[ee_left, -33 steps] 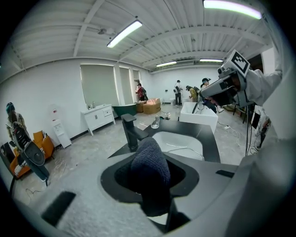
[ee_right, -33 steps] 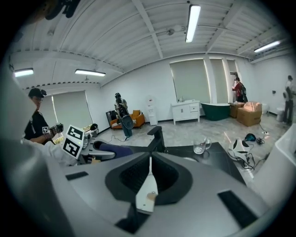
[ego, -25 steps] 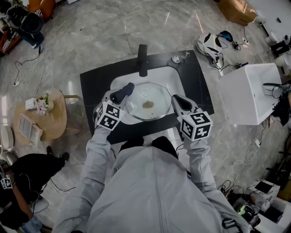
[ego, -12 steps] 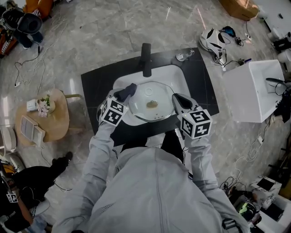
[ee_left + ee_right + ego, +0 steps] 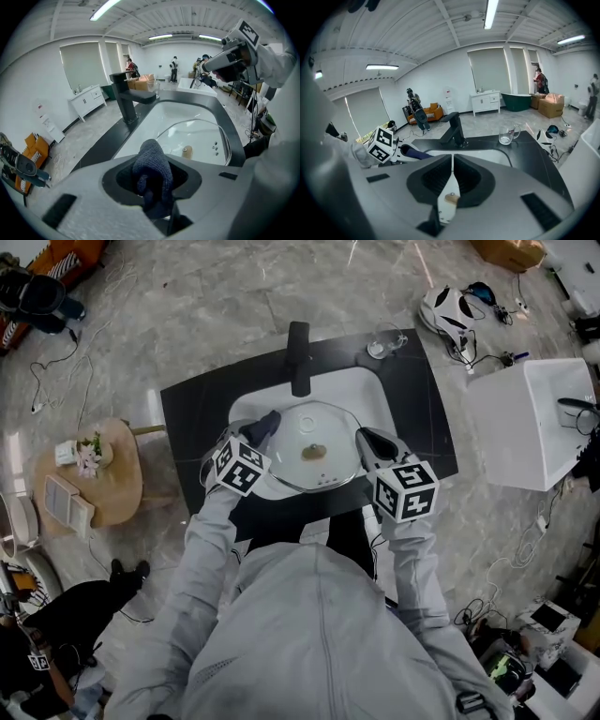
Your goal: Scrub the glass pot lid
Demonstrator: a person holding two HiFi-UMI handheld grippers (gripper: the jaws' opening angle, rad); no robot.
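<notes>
The glass pot lid (image 5: 328, 432), with a brown knob (image 5: 314, 451), hangs tilted over the white sink (image 5: 354, 390). My right gripper (image 5: 364, 442) is shut on its right rim; in the right gripper view the lid (image 5: 447, 201) shows edge-on between the jaws. My left gripper (image 5: 265, 424) is shut on a dark blue knitted cloth (image 5: 151, 173) at the lid's left rim. In the left gripper view the lid (image 5: 197, 136) lies just beyond the cloth.
A black faucet (image 5: 299, 357) stands at the sink's far edge on the black counter (image 5: 192, 409). A glass mug (image 5: 382, 346) sits at the counter's far right corner. A white tub (image 5: 530, 423) is to the right, a small round table (image 5: 103, 488) to the left.
The head view has drifted a little. Both grippers keep their hold, and the cloth stays at the lid's left rim.
</notes>
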